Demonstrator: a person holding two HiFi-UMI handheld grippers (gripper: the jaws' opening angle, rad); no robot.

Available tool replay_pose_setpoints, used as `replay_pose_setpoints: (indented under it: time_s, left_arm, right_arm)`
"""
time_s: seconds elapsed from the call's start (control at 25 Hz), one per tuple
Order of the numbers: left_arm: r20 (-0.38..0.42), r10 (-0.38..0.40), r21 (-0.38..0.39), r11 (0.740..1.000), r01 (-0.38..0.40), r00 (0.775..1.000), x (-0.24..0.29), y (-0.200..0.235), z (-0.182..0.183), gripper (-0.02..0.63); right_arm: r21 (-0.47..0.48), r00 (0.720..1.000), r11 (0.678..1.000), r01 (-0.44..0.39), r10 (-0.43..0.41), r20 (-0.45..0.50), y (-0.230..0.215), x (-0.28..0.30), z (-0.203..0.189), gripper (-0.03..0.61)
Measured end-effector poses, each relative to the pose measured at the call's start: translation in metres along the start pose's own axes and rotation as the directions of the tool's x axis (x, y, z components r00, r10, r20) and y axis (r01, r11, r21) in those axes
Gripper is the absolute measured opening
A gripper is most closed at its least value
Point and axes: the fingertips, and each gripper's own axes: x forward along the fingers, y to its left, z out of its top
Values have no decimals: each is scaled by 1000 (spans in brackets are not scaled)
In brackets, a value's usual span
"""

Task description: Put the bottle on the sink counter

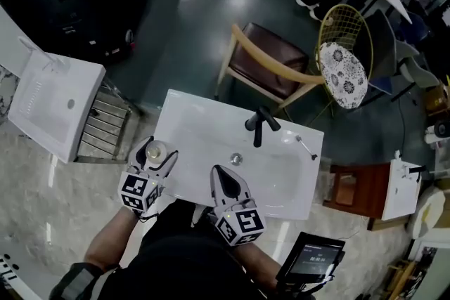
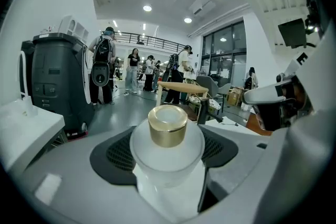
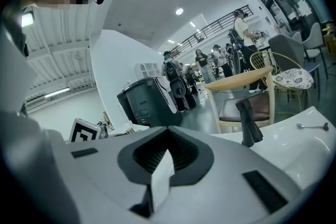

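The left gripper (image 1: 159, 151) is clamping the gold-capped bottle (image 2: 167, 126), holding it at the sink counter's (image 1: 204, 123) near-left corner (not yet set down, I judge). The right gripper (image 1: 223, 175) is hanging over the basin, jaws together, empty.

The left gripper (image 1: 158, 151) and right gripper (image 1: 223, 174) are built of white shells with black ribbed pads. Black-and-white marker cubes (image 1: 139, 191) are fixed on them. Black clothes (image 1: 184, 256) are worn.

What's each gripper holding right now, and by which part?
Left gripper holds the white bottle by its body, below the gold cap. Right gripper is shut and empty.
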Motion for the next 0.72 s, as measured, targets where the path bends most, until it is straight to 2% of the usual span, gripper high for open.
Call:
replay_pose_setpoints:
  time_s: [0.24,0.72]
  left_arm:
    - [-25,2,77,997,0,1000,56,28,-7,341]
    - [-102,29,116,993,-17,994,149,84,-34,341]
  right_arm:
    - [28,998,999,30,-28,-58,-17,32,-13,-5]
    - [57,988,996,67,-58,-146,-49,78,-40,-5]
